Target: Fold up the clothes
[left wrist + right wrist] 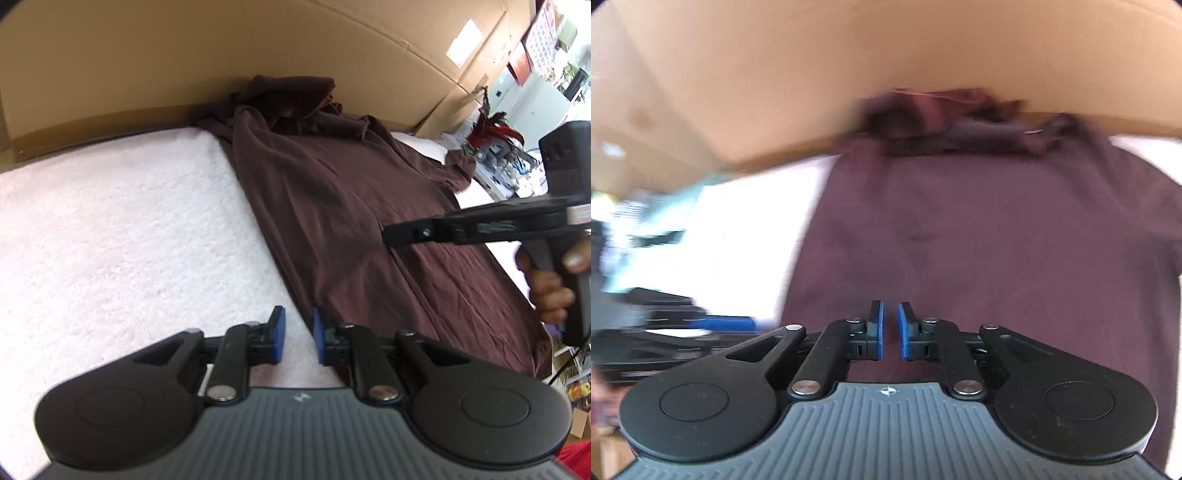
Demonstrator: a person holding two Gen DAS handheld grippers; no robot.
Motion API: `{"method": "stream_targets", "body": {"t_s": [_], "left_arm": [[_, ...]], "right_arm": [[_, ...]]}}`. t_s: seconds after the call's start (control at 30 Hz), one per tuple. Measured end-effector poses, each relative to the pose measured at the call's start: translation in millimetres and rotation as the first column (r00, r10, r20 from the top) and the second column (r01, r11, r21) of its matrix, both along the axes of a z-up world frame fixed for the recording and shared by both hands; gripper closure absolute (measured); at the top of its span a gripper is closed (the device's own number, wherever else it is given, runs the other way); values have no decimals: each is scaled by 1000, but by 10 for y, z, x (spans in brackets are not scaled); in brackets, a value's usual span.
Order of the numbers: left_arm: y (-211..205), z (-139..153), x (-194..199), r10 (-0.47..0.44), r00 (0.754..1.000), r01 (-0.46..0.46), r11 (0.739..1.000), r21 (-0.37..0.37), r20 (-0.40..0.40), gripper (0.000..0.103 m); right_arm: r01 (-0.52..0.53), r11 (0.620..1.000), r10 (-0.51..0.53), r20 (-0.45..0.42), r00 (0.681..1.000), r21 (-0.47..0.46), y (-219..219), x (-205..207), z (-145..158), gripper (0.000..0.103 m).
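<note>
Left hand-held gripper [298,336] (jaws parted, empty) beside maroon shirt [351,206].

Garment [343,206] lies on towel [122,229], bunched at 12 o'clock against cardboard wall [184,48]; bare towel at 9; right gripper [386,234] above garment at 3, apparently not touching.

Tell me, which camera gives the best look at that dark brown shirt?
The left wrist view. There the shirt is sharp: it lies spread on the white towel, bunched against the cardboard wall. The right wrist view shows the shirt blurred by motion, filling the frame, so its creases and edges are hard to read.
</note>
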State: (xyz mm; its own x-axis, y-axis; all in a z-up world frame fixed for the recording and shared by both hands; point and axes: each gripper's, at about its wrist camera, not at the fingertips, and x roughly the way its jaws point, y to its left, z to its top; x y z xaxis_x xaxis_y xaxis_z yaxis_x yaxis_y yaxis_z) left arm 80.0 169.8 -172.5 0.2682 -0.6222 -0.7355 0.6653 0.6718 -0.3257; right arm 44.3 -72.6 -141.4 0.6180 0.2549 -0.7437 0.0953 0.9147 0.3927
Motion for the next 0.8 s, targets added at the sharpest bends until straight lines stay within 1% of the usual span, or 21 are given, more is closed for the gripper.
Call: {"method": "stream_targets", "body": {"t_s": [0.03,0.07,0.1,0.13,0.17,0.2,0.23,0.27,0.3,0.37,0.4,0.43,0.47,0.53,0.57,0.6,0.67,0.7,0.73,0.8], "left_arm": [[-18,0,-13,-6,1000,6,1000,9,11,89],[-35,0,-25,-13,1000,12,1000,18,21,88],[-53,0,-38,-19,999,19,999,27,32,83],[-70,1,-50,-26,999,24,999,36,43,82],[-88,1,-63,-33,998,30,999,45,53,82],[-106,1,-75,-40,997,36,998,55,64,81],[-123,1,-88,-46,996,42,997,64,74,81],[-117,12,-98,-50,996,44,996,72,76,81],[-89,35,-110,-48,996,43,996,73,72,82],[11,100,-133,-30,999,29,999,21,33,83],[63,133,-144,-21,1000,21,1000,-10,10,80],[98,154,-160,-14,1000,13,999,-35,-13,75],[98,160,-187,-13,1000,12,999,-39,-22,73],[19,122,-236,-25,1000,25,1000,6,-4,72],[-37,88,-260,-30,1000,30,999,37,6,72],[-79,56,-269,-31,1000,30,998,53,6,74],[-135,50,-306,-34,999,32,997,66,31,74],[-158,51,-334,-39,998,35,996,84,56,77],[-165,49,-358,-44,996,36,994,100,78,77],[-115,36,-362,-29,996,22,995,98,79,79]], "right_arm": [[-25,1000,25,-8,1000,17,75,-37,4,91],[-38,999,38,-17,999,-15,153,-76,-4,91],[-52,997,51,-26,998,-49,231,-115,-12,87],[-67,993,63,-39,997,-99,293,-151,-41,84],[-76,988,71,-37,997,-137,321,-194,-67,87],[-83,981,78,-35,996,-173,345,-236,-89,94],[-71,980,65,-39,997,-186,337,-259,-69,103],[-38,982,31,-40,999,-186,303,-285,-36,103],[-3,987,-1,-30,1000,-162,250,-328,0,103],[54,993,-57,-25,998,-109,162,-417,65,88],[70,994,-73,-28,997,-82,140,-444,80,72],[86,995,-88,-31,996,-55,120,-468,92,65],[87,995,-88,-35,995,-44,134,-458,75,65],[62,997,-65,-58,996,-51,222,-427,30,66],[50,996,-55,-76,996,-70,273,-408,-8,66],[42,995,-49,-72,996,-96,325,-415,-21,66],[14,989,-24,-64,998,-150,393,-383,-10,74],[3,986,-15,-65,998,-169,404,-355,-15,93],[8,984,-21,-70,997,-180,381,-366,-9,99],[29,982,-44,-79,996,-189,309,-393,-22,99]]}}
